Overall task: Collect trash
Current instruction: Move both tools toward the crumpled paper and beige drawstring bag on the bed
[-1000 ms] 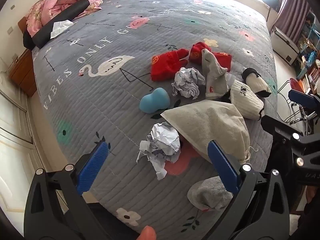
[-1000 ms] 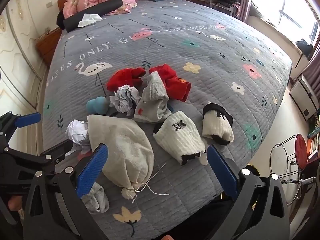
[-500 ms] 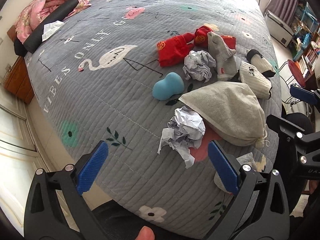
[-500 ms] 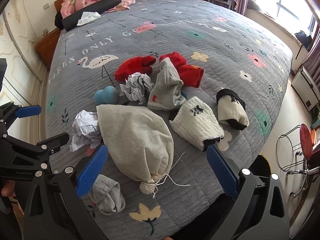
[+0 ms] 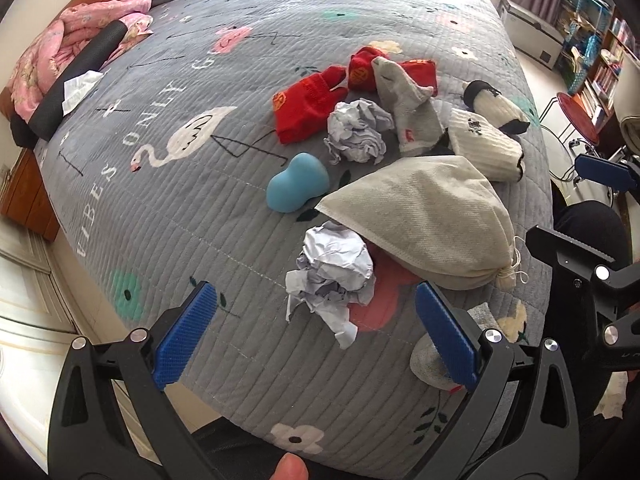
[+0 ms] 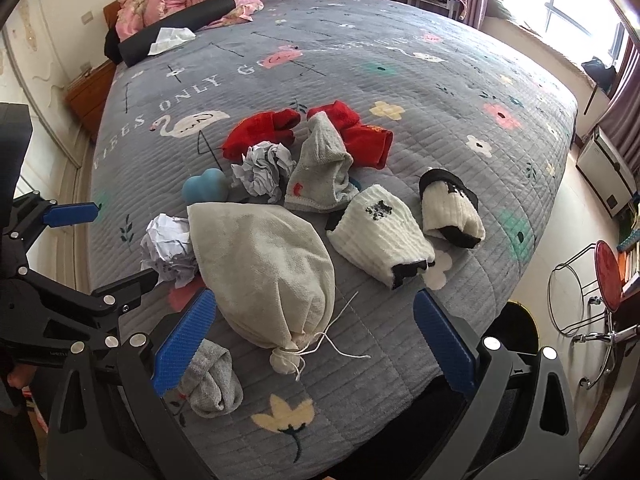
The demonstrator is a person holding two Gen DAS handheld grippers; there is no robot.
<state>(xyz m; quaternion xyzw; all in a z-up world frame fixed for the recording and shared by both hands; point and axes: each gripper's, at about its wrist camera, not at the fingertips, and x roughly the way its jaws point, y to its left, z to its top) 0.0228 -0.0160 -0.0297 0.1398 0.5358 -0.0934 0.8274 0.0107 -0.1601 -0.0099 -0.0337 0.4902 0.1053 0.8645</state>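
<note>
Nothing appears collected yet: both pieces of trash lie on the grey quilted bedspread [image 5: 168, 216] with its swan and flower print, and neither gripper holds anything. The left gripper [image 5: 316, 334] hovers with its blue-padded jaws wide apart just short of the nearer crumpled ball of white paper [image 5: 332, 268], which sits near the foot edge of the bed, touching the tied beige cloth drawstring bag [image 5: 424, 216]. The right gripper [image 6: 314, 346] is likewise spread wide and empty, poised over the knotted end of that bag near the same edge. A second crumpled ball of white paper [image 5: 358, 132] lies farther in toward the middle of the bed, between the red knitted socks [image 5: 308, 104] and a grey sock [image 5: 412, 112], with a light blue gourd-shaped sponge [image 5: 296, 188] just beside it. White ribbed socks with black cuffs [image 6: 380, 236] and a rolled grey sock [image 6: 212, 380] by the foot edge look like laundry, not trash. No bin is clearly visible, so both paper balls remain to be picked up, and the nearer one seems the likely first target.
</note>
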